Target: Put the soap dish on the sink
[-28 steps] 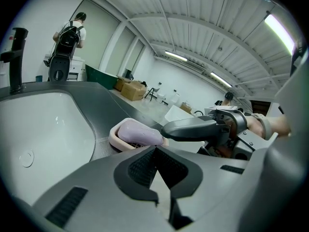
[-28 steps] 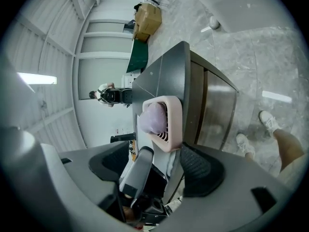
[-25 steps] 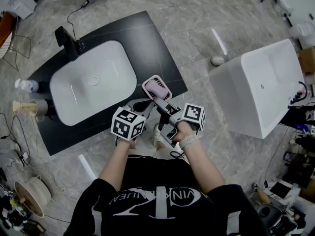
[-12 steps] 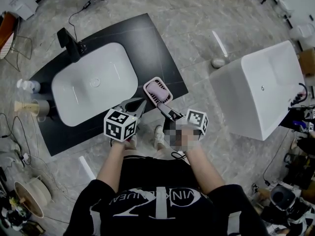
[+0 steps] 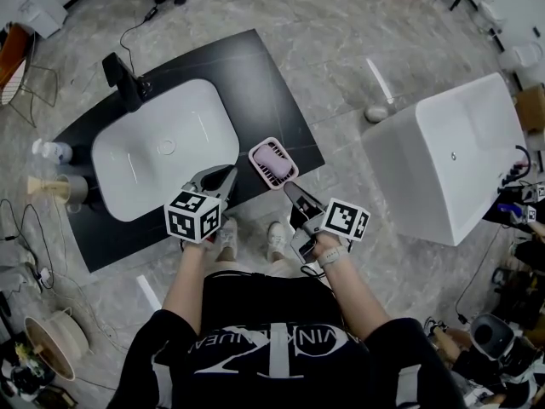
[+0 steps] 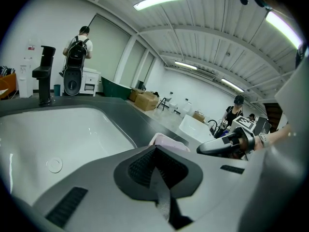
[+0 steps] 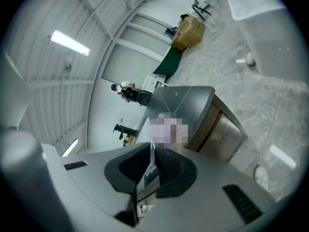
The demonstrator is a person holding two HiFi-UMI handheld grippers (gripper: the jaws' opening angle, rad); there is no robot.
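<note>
The pink soap dish (image 5: 272, 163) rests flat on the black counter (image 5: 264, 75), near its front right corner and right of the white basin (image 5: 162, 156). My right gripper (image 5: 289, 188) hovers just in front of the dish, apart from it; its jaws are closing, nearly together, with nothing between them (image 7: 152, 166). My left gripper (image 5: 223, 180) is shut and empty over the counter's front edge, left of the dish. In the left gripper view the dish (image 6: 166, 141) peeks out behind the shut jaws (image 6: 154, 153), beside the basin (image 6: 58, 139).
A black faucet (image 5: 123, 75) stands at the basin's far left. Bottles (image 5: 51, 150) sit at the counter's left end. A white bathtub (image 5: 451, 152) stands on the floor to the right. The person's shoes (image 5: 226, 237) are under the grippers.
The right gripper let go of the soap dish, drew back toward the person and closed its jaws. The left gripper slid left and back. The dish stays on the counter.
</note>
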